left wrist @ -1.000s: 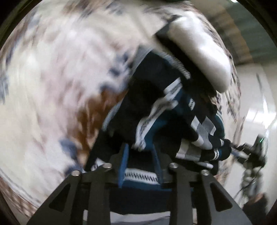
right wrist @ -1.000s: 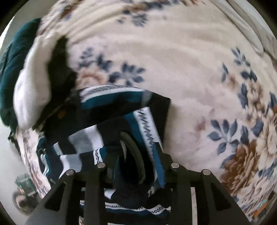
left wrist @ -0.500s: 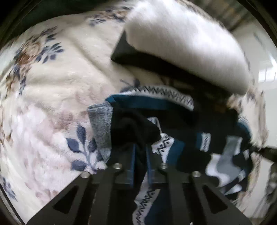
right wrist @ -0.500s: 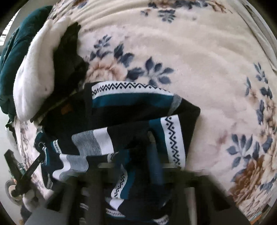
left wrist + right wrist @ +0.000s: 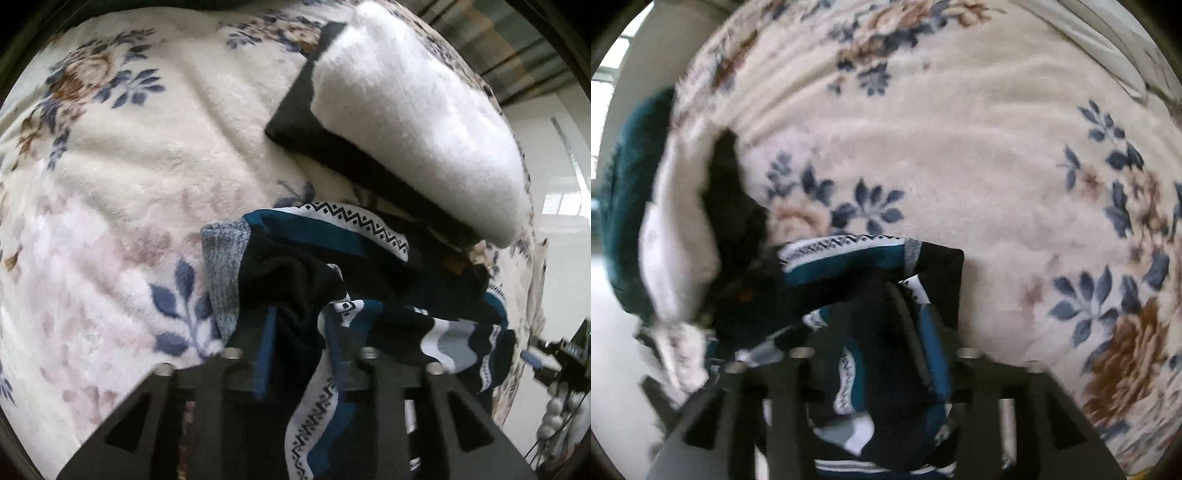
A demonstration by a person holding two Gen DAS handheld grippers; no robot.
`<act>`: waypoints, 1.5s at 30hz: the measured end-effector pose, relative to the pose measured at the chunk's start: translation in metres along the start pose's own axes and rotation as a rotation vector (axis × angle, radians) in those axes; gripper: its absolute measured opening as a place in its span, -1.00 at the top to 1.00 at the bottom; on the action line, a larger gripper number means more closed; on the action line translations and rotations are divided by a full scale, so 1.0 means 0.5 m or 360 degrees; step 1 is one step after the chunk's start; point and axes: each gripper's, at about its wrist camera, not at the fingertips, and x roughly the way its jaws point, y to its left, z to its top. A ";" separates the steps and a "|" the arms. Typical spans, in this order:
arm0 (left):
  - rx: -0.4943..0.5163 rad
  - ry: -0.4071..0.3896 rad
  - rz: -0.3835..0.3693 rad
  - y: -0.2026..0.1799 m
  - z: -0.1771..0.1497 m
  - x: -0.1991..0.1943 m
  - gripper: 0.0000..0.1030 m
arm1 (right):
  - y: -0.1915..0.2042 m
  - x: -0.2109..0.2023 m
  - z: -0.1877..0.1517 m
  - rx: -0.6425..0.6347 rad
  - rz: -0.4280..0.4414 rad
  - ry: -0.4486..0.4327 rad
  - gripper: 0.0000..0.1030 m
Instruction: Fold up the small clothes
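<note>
A small dark knit sweater [image 5: 332, 254] with teal, white and grey patterned bands lies bunched on the floral blanket [image 5: 110, 184]. My left gripper [image 5: 297, 325] is shut on a black fold of it near a grey cuff [image 5: 223, 266]. In the right wrist view the same sweater [image 5: 864, 258] is folded over, and my right gripper [image 5: 882, 332] is shut on its near edge. That view is blurred.
A white fluffy garment [image 5: 413, 122] lies on a black one [image 5: 314, 125] just beyond the sweater; both show at left in the right wrist view [image 5: 676, 240]. A dark teal cloth [image 5: 628, 177] lies at the bed edge. Floor shows beyond.
Both grippers carried the sweater's near part over and down onto the blanket. The left view swung from a lifted, hanging sweater to a low view; the fold now lies closer.
</note>
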 end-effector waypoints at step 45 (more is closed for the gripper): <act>0.0287 0.0054 0.0284 -0.062 0.038 0.097 0.15 | 0.295 0.296 -0.162 -0.0407 0.0007 0.0471 0.16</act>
